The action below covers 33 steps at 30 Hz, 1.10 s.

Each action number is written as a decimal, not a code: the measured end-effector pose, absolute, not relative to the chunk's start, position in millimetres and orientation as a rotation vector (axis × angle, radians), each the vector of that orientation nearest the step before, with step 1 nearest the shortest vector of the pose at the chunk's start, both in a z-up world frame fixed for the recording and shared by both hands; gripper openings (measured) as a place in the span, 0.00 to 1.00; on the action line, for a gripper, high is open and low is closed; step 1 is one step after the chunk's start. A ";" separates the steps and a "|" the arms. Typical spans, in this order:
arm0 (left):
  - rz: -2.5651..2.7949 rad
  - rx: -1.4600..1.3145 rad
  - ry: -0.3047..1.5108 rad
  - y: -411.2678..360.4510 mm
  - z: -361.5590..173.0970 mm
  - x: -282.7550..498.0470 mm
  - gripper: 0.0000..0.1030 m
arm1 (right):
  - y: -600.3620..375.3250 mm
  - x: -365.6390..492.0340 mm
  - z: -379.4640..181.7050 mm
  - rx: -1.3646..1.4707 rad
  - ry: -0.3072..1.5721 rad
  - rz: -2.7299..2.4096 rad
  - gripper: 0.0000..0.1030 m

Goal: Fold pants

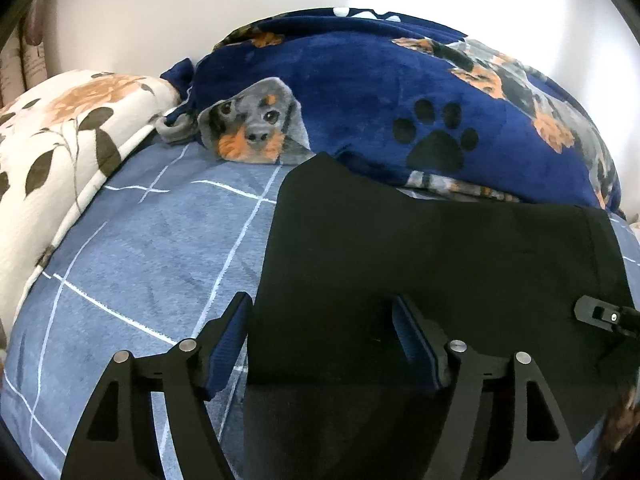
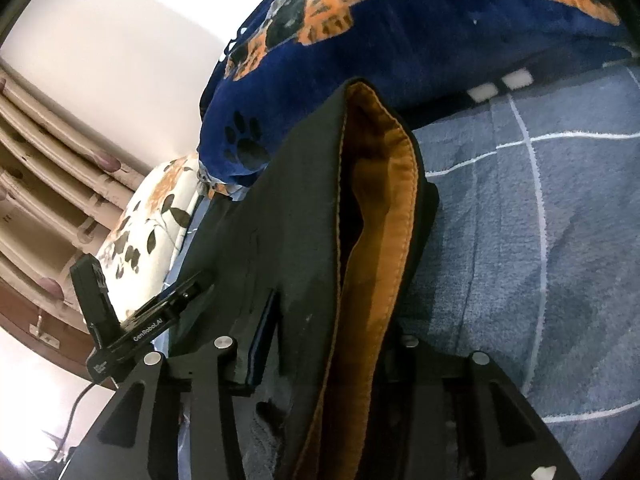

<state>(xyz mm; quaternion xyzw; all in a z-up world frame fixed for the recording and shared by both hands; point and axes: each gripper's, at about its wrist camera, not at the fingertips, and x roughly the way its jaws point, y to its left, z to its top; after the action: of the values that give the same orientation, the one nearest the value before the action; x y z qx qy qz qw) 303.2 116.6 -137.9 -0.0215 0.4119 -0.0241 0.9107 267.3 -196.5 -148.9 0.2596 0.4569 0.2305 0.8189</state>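
Black pants [image 1: 420, 248] lie folded on a blue checked bed sheet [image 1: 140, 248]. My left gripper [image 1: 322, 340] stands open over their left edge. One finger is above the sheet and the other above the cloth, and neither pad presses on anything. In the right wrist view the pants [image 2: 296, 220] run up between the jaws of my right gripper [image 2: 332, 344], and their orange inner waistband [image 2: 380, 200] gapes open. The cloth fills the gap and covers the right-hand finger, so I cannot see whether the pads press on it. A right gripper fingertip [image 1: 600, 314] shows at the pants' right edge.
A navy fleece blanket [image 1: 360, 92] printed with dogs and paw marks is heaped just behind the pants. A floral quilt [image 1: 60, 140] lies at the left. Bare sheet spreads to the right of the pants [image 2: 540, 240]. Curtains [image 2: 52, 160] hang by the wall.
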 end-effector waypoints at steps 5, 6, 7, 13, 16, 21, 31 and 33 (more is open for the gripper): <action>-0.039 -0.055 0.856 118.5 -139.0 304.6 0.76 | -190.6 263.5 -144.2 0.503 0.949 0.455 0.41; -0.038 -0.058 0.857 118.9 -139.2 304.8 0.77 | -188.7 262.8 -144.0 0.492 0.946 0.450 0.42; -0.035 -0.058 0.857 118.9 -139.2 304.9 0.77 | -187.2 262.1 -143.0 0.480 0.941 0.441 0.44; -0.022 -0.054 0.857 118.3 -139.3 305.0 0.79 | -177.1 258.2 -138.3 0.406 0.913 0.374 0.51; -0.019 -0.054 0.856 118.1 -139.3 305.1 0.80 | -171.6 257.3 -136.9 0.373 0.901 0.340 0.57; -0.013 -0.053 0.857 119.5 -139.6 305.6 0.82 | -161.2 255.4 -134.3 0.284 0.880 0.262 0.74; 0.001 -0.052 0.858 119.5 -139.4 305.7 0.85 | -144.8 256.5 -132.6 0.161 0.860 0.123 0.89; 0.004 -0.051 0.858 119.6 -139.4 305.6 0.85 | -142.9 255.5 -132.2 0.142 0.857 0.106 0.90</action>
<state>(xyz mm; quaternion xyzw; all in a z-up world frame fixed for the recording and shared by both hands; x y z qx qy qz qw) 305.6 119.6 -139.4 -0.0249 0.4159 0.0018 0.9091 255.5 -142.9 -132.2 0.0688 0.4148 0.0513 0.9059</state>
